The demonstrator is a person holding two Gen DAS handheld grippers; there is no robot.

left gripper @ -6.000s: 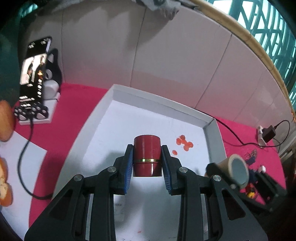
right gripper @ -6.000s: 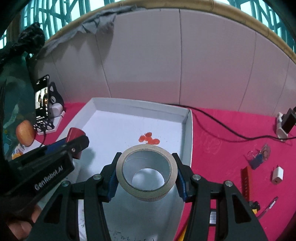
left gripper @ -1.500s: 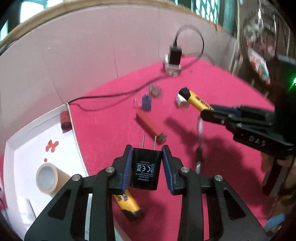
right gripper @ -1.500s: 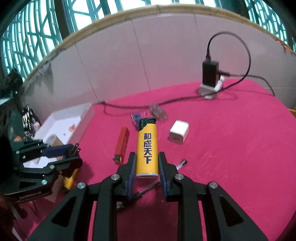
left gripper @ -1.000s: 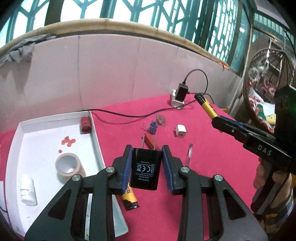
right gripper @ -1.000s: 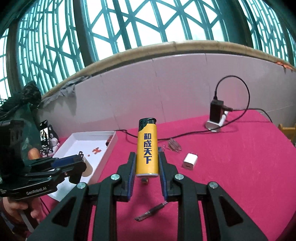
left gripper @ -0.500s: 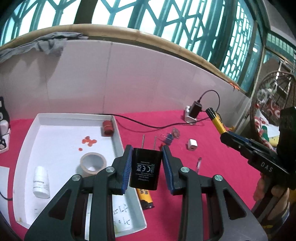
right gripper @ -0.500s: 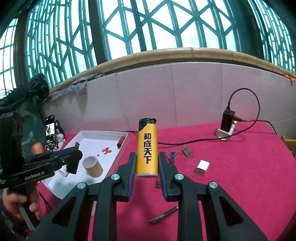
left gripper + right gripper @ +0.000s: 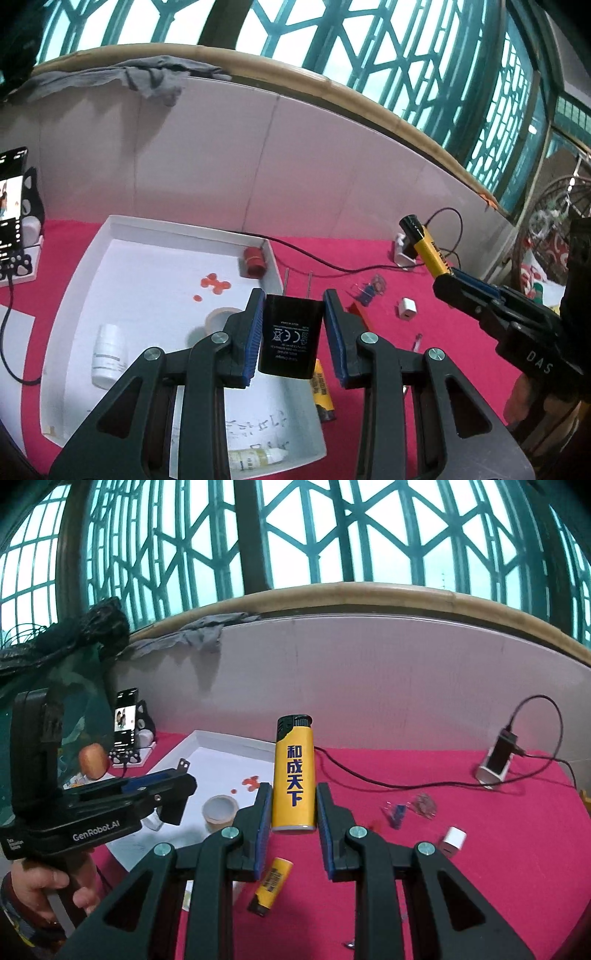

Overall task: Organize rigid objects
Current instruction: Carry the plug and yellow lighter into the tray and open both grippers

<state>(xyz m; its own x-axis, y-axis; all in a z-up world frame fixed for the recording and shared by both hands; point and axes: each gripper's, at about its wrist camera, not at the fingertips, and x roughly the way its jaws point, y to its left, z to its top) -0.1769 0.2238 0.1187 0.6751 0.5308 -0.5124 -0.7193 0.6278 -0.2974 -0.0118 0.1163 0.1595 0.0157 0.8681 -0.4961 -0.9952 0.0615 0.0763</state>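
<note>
My left gripper (image 9: pixel 293 321) is shut on a black plug-in charger (image 9: pixel 289 338), prongs pointing away, held above the right side of the white tray (image 9: pixel 79 273). My right gripper (image 9: pixel 293 812) is shut on an upright yellow lighter (image 9: pixel 293 775) with blue characters. In the left wrist view that same lighter (image 9: pixel 428 248) sticks up at the right. The tray holds a red cap (image 9: pixel 254 260), a tape roll (image 9: pixel 218 320), a white bottle (image 9: pixel 109 350) and a small dropper bottle (image 9: pixel 258 457).
On the red cloth lie a second yellow lighter (image 9: pixel 272 884), a white charger cube (image 9: pixel 453 840), a blue clip (image 9: pixel 398 814), a pen (image 9: pixel 417 341) and a black cable (image 9: pixel 388 781) to a plugged charger (image 9: pixel 496 760). A phone on a stand (image 9: pixel 125 727) is at the left.
Both grippers have swung left with their loads: the tray now fills more of the left wrist view, and the tape roll and tray sit closer to the right gripper.
</note>
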